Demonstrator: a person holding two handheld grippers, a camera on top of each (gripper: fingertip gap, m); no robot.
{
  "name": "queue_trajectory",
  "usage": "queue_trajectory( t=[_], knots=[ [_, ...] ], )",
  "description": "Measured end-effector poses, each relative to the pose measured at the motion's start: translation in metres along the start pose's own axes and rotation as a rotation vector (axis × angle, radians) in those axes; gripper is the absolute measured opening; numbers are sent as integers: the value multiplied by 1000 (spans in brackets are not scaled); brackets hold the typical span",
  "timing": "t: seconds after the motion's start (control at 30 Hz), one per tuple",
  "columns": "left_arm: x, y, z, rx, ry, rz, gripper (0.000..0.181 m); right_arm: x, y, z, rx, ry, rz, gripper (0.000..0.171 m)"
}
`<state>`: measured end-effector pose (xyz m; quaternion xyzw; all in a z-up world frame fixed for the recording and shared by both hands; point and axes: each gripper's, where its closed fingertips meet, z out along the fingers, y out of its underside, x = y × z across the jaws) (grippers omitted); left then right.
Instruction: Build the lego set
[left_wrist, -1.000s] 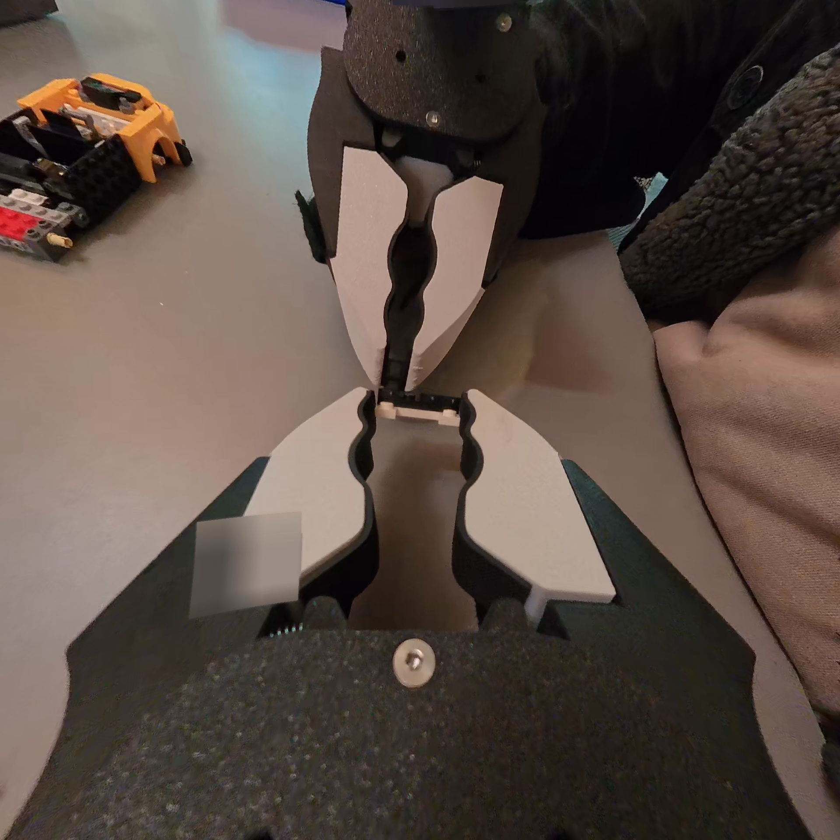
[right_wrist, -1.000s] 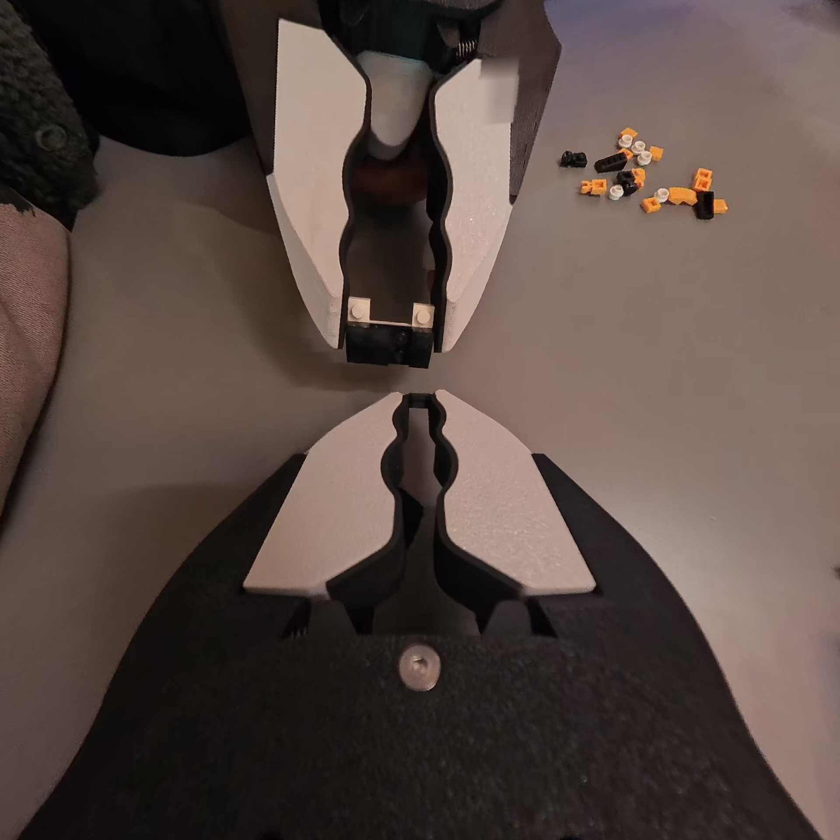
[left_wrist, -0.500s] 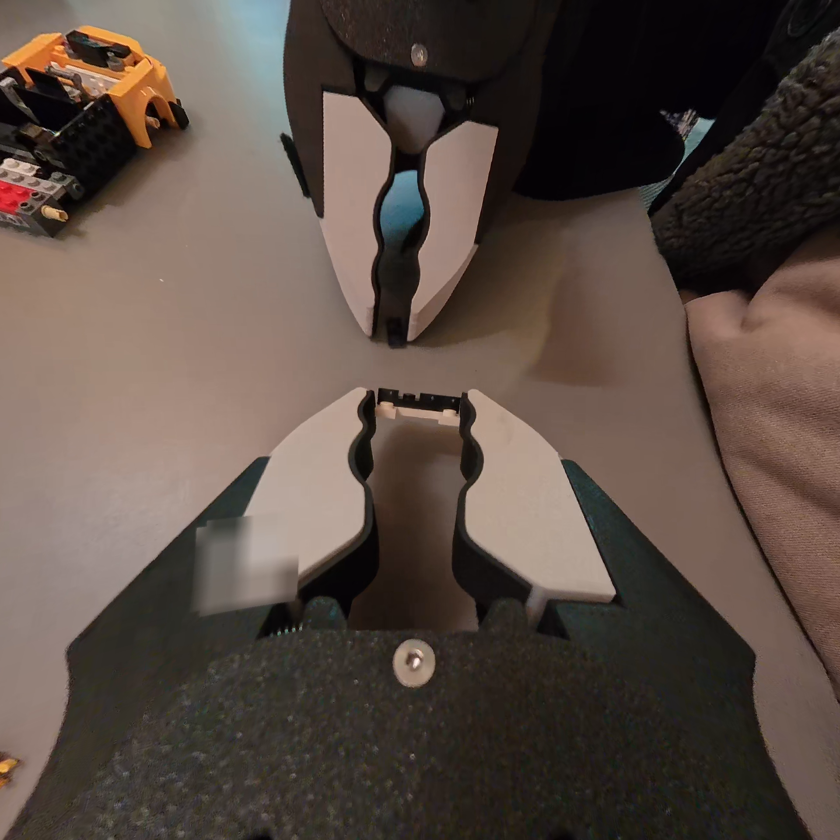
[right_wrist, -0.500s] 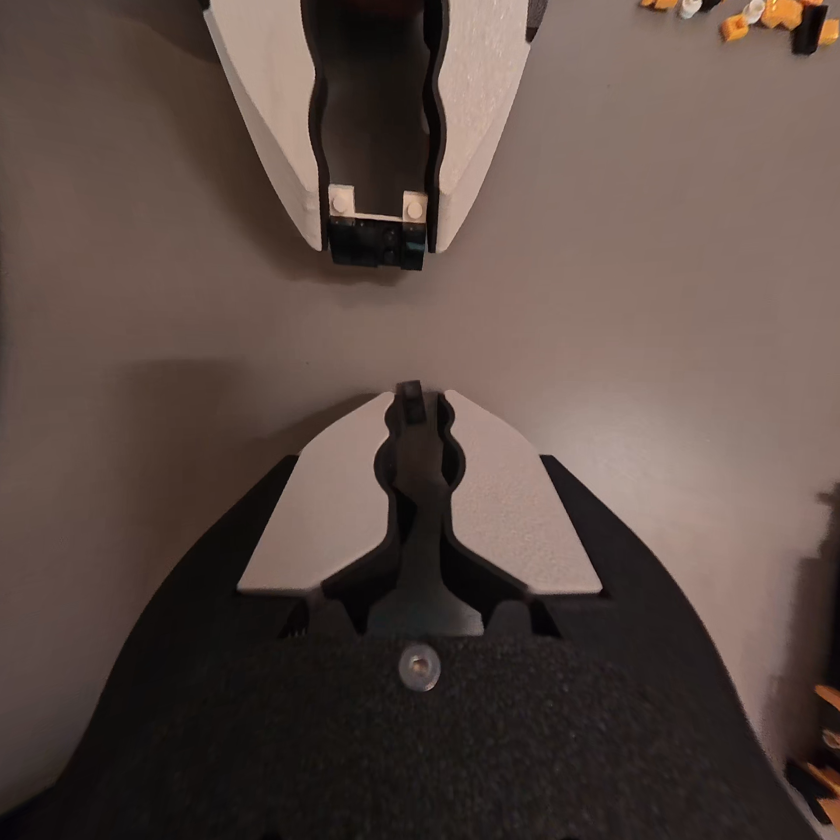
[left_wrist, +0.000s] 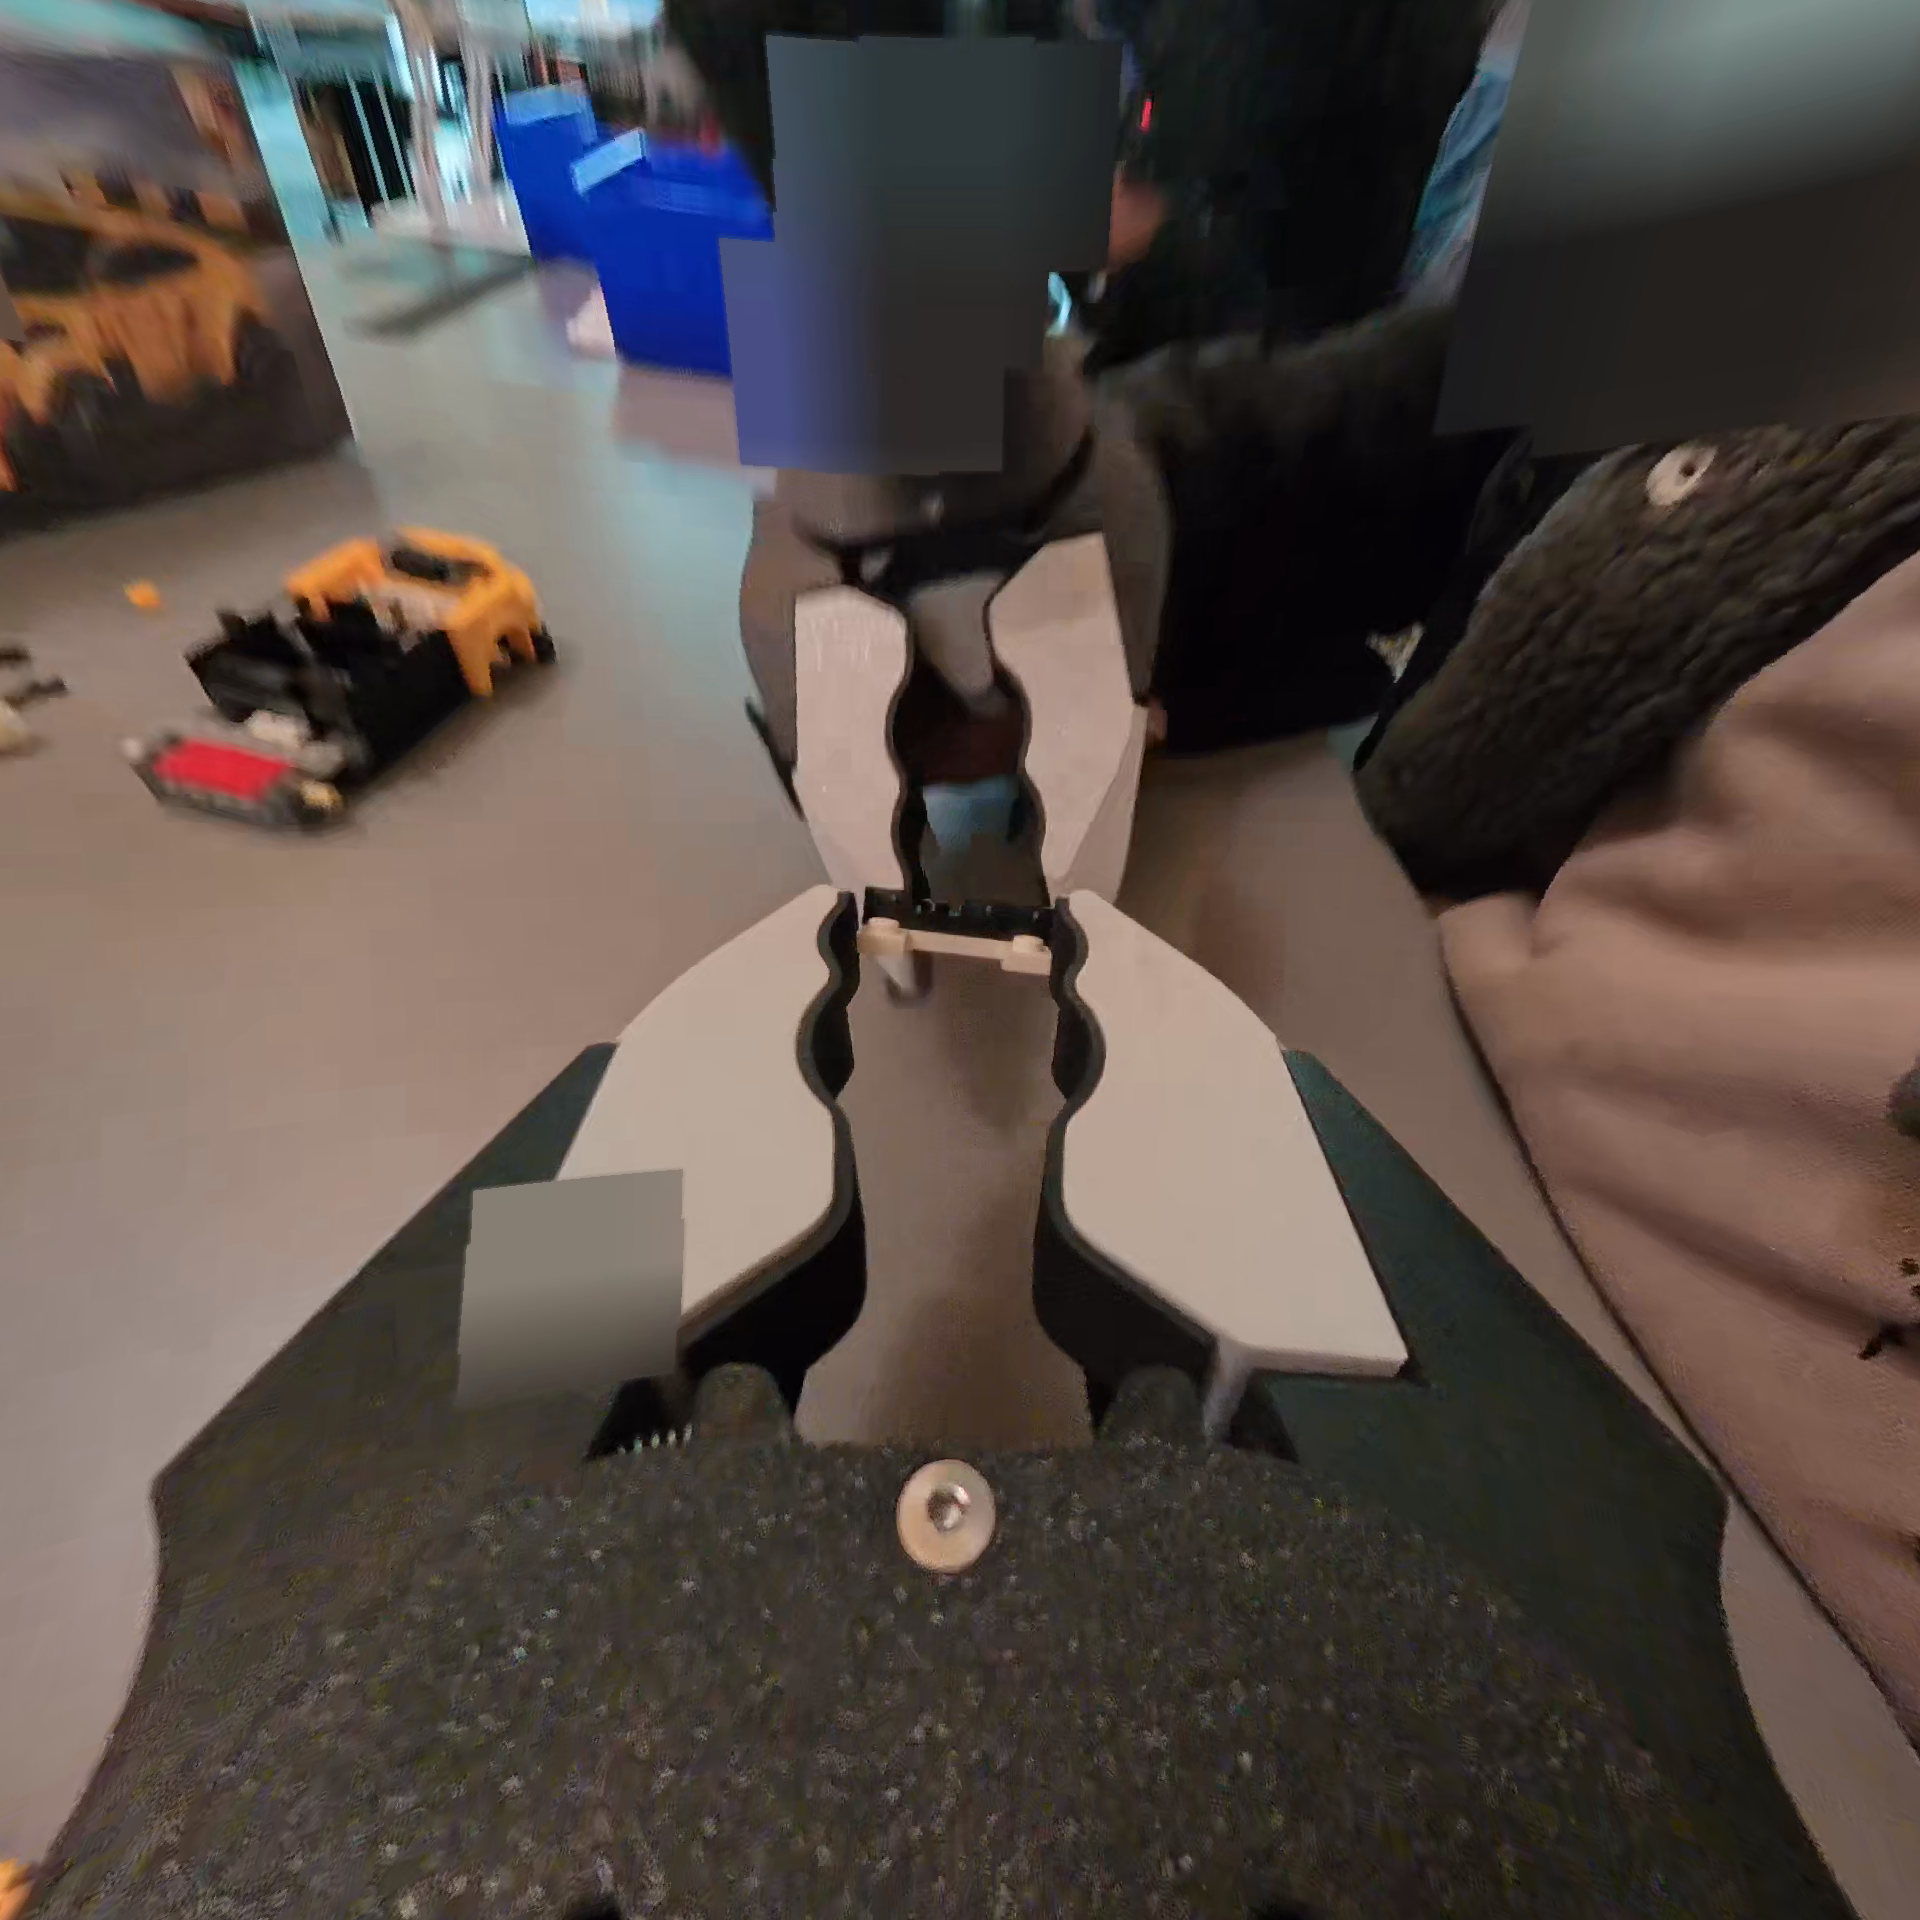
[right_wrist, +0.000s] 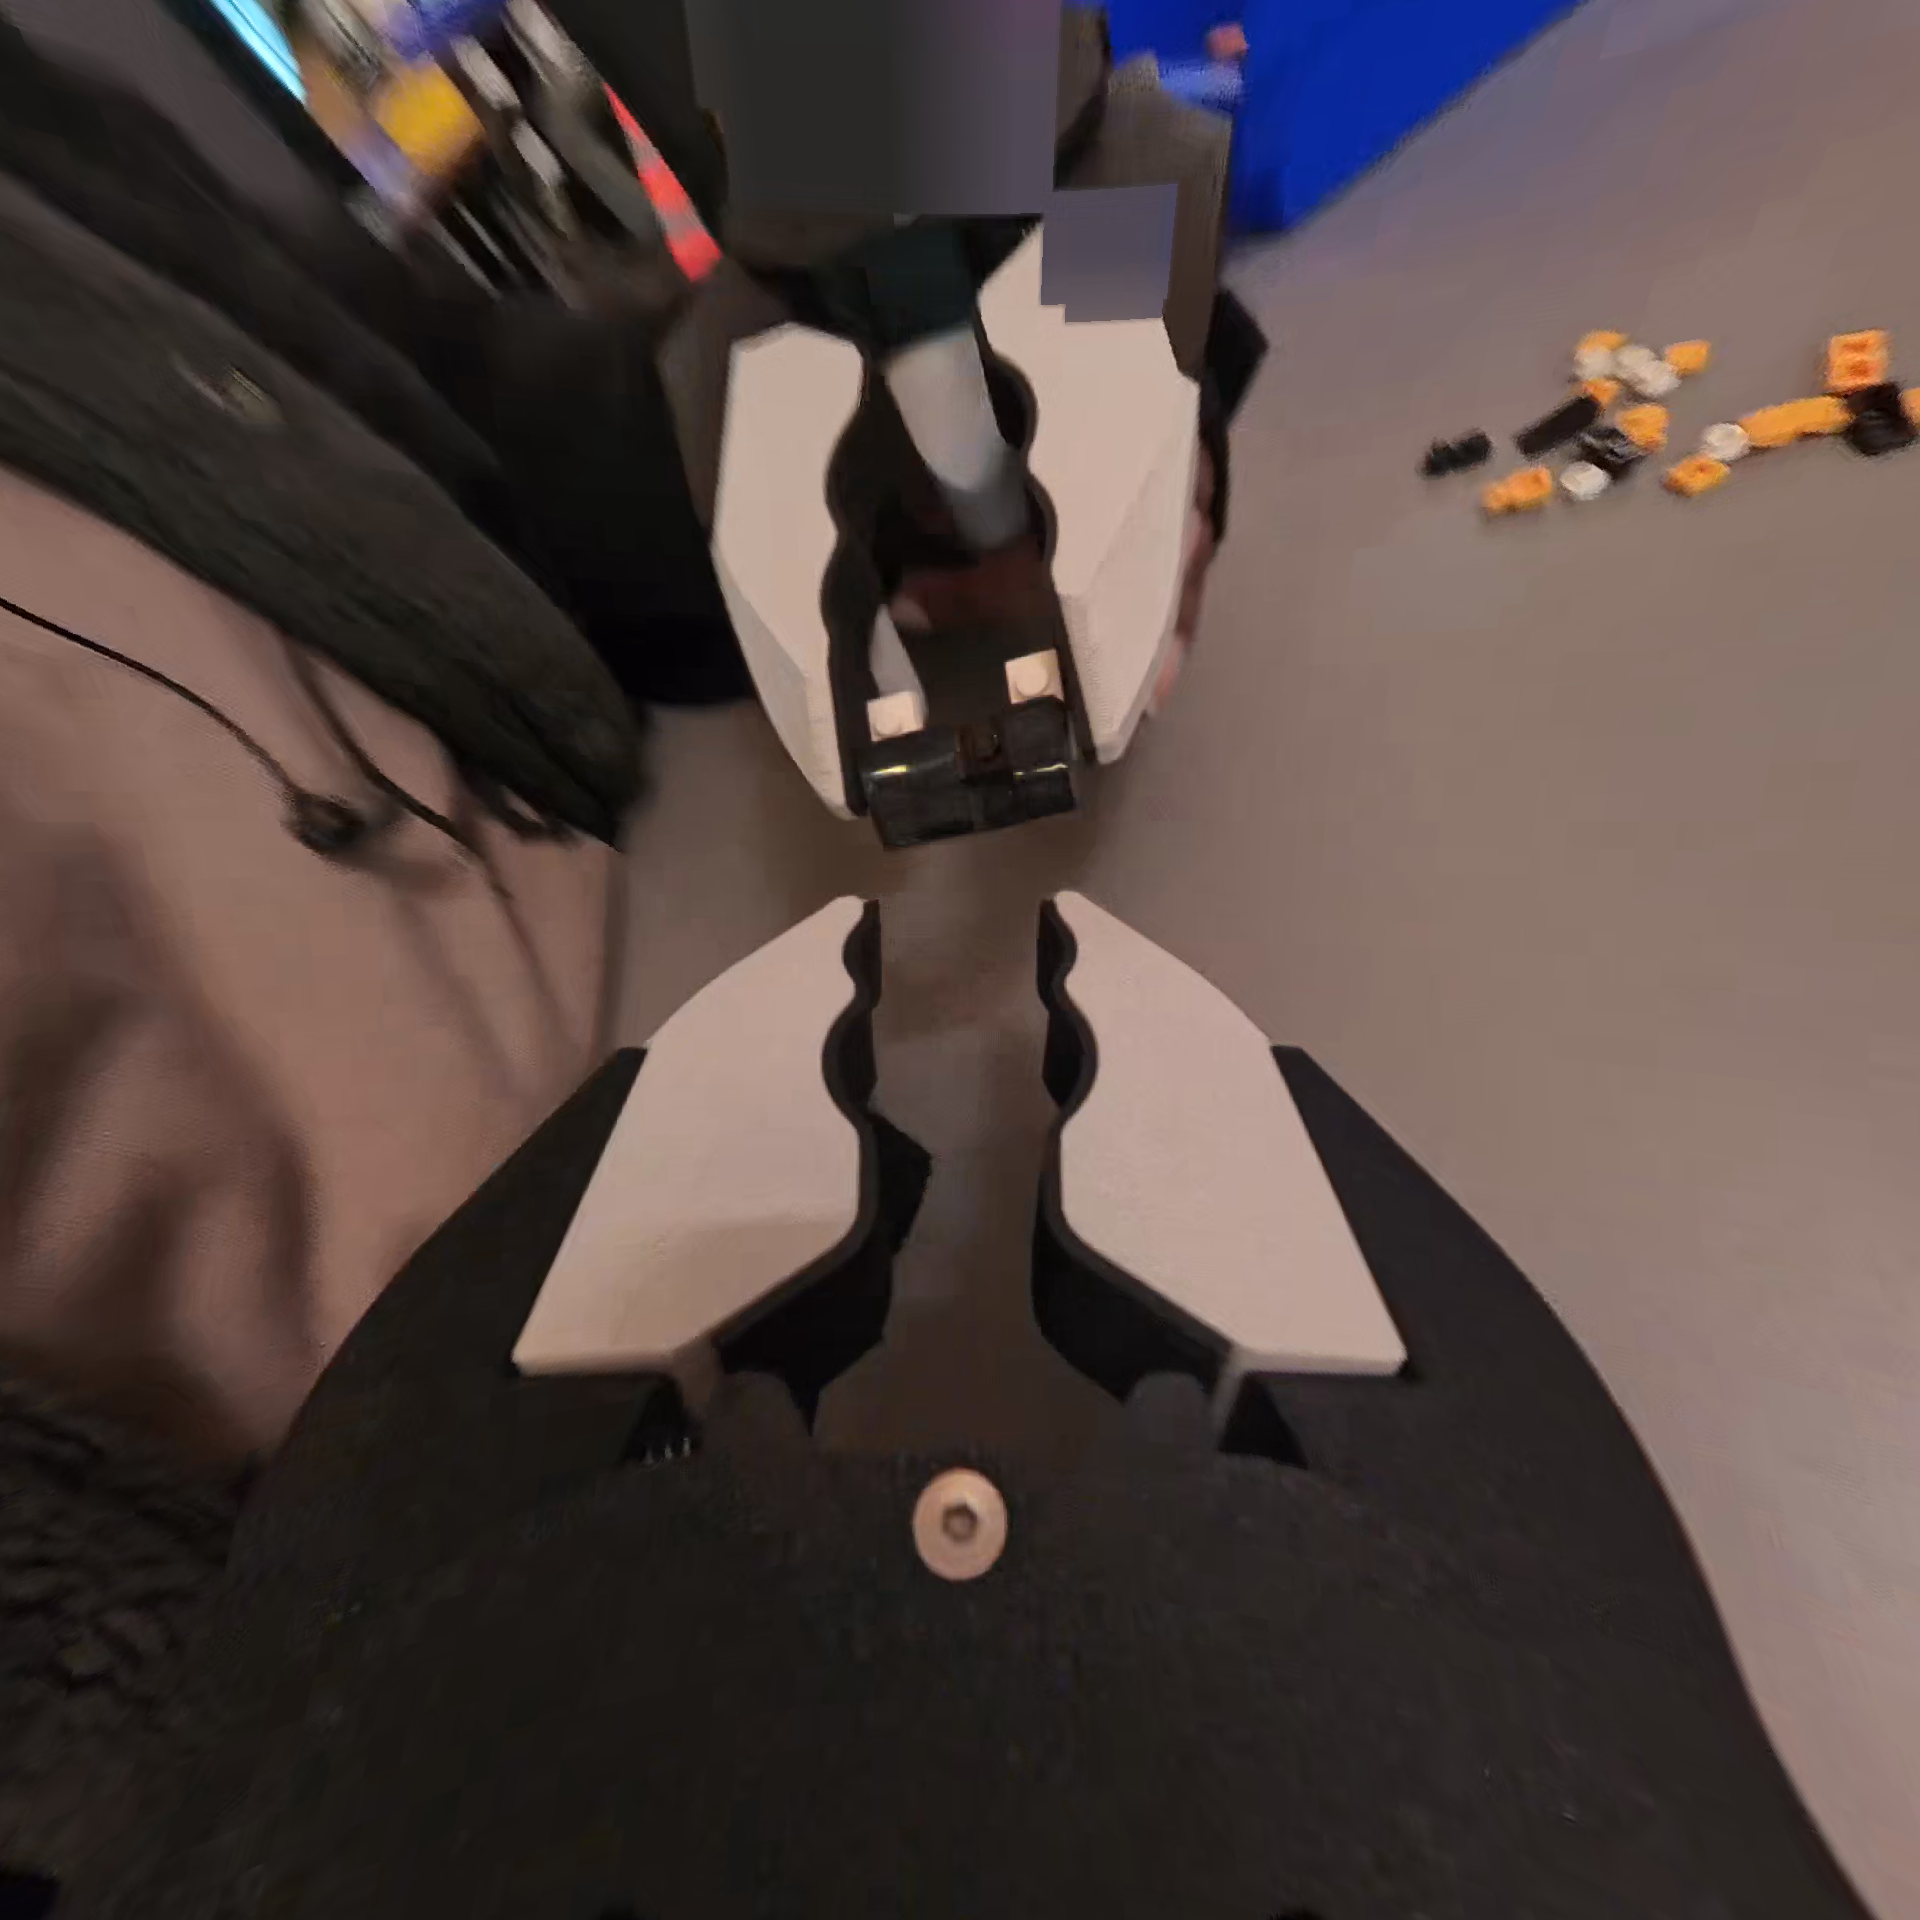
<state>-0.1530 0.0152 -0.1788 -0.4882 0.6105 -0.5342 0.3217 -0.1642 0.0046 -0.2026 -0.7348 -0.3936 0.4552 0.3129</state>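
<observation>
My left gripper (left_wrist: 961, 930) is shut on a small black and white lego assembly (left_wrist: 951, 940), held across its fingertips above the grey table (left_wrist: 312, 1039). In the right wrist view the left gripper (right_wrist: 966, 800) faces me with that assembly (right_wrist: 935, 774); a small black piece (right_wrist: 982, 743) sits at its middle. My right gripper (right_wrist: 956, 914) is open and empty, tip to tip with the left one and a little apart from the assembly. In the left wrist view the right gripper (left_wrist: 977, 878) stands just behind the assembly with its jaws apart.
A partly built orange and black lego car (left_wrist: 353, 675) lies at the far left. A pile of loose orange, black and white pieces (right_wrist: 1662, 426) lies at the right. A person's fleece sleeve (left_wrist: 1662, 675) borders the table. A printed box (left_wrist: 135, 343) and blue bins (left_wrist: 644, 239) stand behind.
My right gripper has moved back up to the left one and opened; the small black piece it held is no longer between its fingers. Both views now tilt up.
</observation>
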Motion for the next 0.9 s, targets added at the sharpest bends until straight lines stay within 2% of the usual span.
queue_trajectory(
  t=[0.07, 0.13, 0.27, 0.37, 0.47, 0.57, 0.63, 0.73, 0.9],
  knots=[
    [2, -13, -4, 78, 3, 15, 35, -11, -13, -1, 93, -91, 31, 32],
    [-1, -16, -6, 90, -18, 27, 35, -19, -25, -6, 164, -124, 6, 31],
    [-2, -14, -5, 76, -30, 33, 35, -20, -40, -19, 257, -113, -19, 30],
    [-3, -12, -5, 59, -40, 41, 35, -19, -37, -18, 236, -80, -50, 30],
    [-4, -9, -4, 33, -45, 33, 35, -4, -21, -22, 109, 30, -104, 28],
    [-10, 1, -2, -26, -72, 6, 35, 26, 5, -36, -128, 273, -254, 22],
    [-14, 8, -1, -70, -84, -25, 35, 36, 23, -43, -270, 350, -296, 19],
    [-19, 17, 1, -121, -101, -77, 35, 43, 47, -47, -411, 373, -269, 19],
    [-25, 28, 1, -178, -120, -148, 35, 37, 58, -43, -470, 349, -236, 15]
  ],
)
